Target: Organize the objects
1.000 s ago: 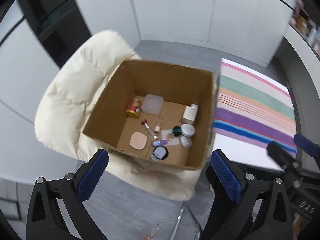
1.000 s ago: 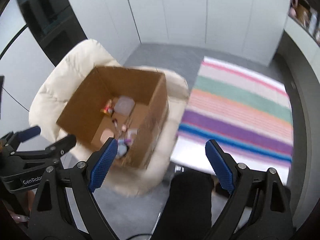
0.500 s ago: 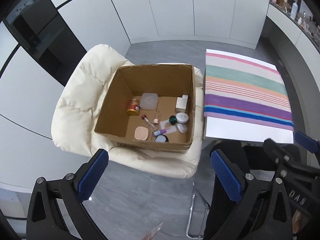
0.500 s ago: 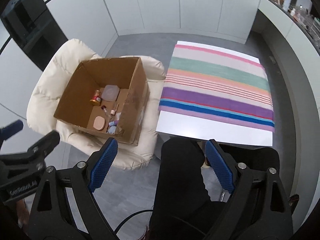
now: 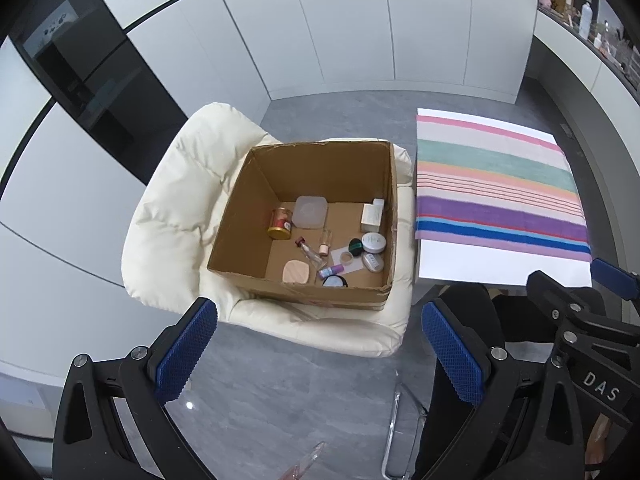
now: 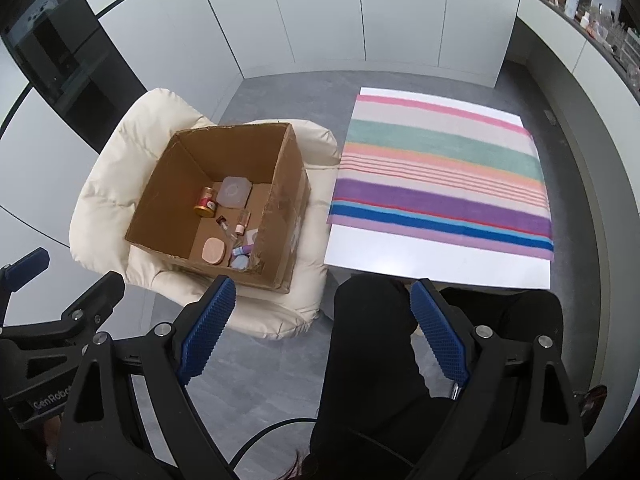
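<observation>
Both grippers have pulled up and back from the cardboard box [image 5: 320, 216] since the earlier frames, so box, cream chair [image 5: 172, 216] and striped surface [image 5: 496, 192] now appear whole and sharp.

The left gripper [image 5: 320, 356] has its fingers wide apart with nothing between them; the right gripper [image 6: 320, 336] is likewise wide and empty.

The objects to be organized lie loose on the box floor: a red-and-gold jar [image 5: 280, 223], a translucent lidded container [image 5: 310, 212], a peach compact [image 5: 296, 271], a white carton [image 5: 373, 216] and several small jars and vials.

The box sits on the chair seat, just beside the left edge of the striped surface.

From the left gripper, the box lies straight ahead and below, centred between the fingers. From the right gripper, it lies ahead and off to the left, while the striped surface lies ahead of it.

Judgement: the left hand is the nearer one for reaching into the box, the right for receiving items over the surface.
</observation>
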`<state>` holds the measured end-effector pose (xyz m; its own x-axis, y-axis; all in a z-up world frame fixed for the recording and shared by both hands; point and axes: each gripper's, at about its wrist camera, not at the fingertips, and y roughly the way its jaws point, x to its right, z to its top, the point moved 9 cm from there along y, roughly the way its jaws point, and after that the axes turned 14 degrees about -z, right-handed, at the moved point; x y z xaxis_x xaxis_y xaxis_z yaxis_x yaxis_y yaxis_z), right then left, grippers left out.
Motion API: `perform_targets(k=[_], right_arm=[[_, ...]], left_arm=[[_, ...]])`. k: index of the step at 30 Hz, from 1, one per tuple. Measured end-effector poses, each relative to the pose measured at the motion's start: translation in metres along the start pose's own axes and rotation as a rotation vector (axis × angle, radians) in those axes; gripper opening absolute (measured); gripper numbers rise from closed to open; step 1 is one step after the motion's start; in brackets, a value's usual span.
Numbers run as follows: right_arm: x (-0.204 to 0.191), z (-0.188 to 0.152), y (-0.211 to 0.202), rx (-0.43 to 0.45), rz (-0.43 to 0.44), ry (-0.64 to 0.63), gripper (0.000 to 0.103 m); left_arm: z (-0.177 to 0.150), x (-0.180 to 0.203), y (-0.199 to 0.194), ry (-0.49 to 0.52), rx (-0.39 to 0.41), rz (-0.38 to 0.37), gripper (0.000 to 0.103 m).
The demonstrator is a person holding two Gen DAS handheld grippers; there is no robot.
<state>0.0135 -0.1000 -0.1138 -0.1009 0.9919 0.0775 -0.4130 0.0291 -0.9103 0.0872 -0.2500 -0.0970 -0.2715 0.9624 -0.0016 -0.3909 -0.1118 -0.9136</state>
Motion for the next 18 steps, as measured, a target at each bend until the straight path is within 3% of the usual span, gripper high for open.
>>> perform_targets(k=[18], right_arm=[[0.0066,0.0015,0.0056,-0.005,0.001,0.003,0.091]], left_arm=[[0.0038,0.0045,0.008,-0.003,-0.018,-0.019,0.102]])
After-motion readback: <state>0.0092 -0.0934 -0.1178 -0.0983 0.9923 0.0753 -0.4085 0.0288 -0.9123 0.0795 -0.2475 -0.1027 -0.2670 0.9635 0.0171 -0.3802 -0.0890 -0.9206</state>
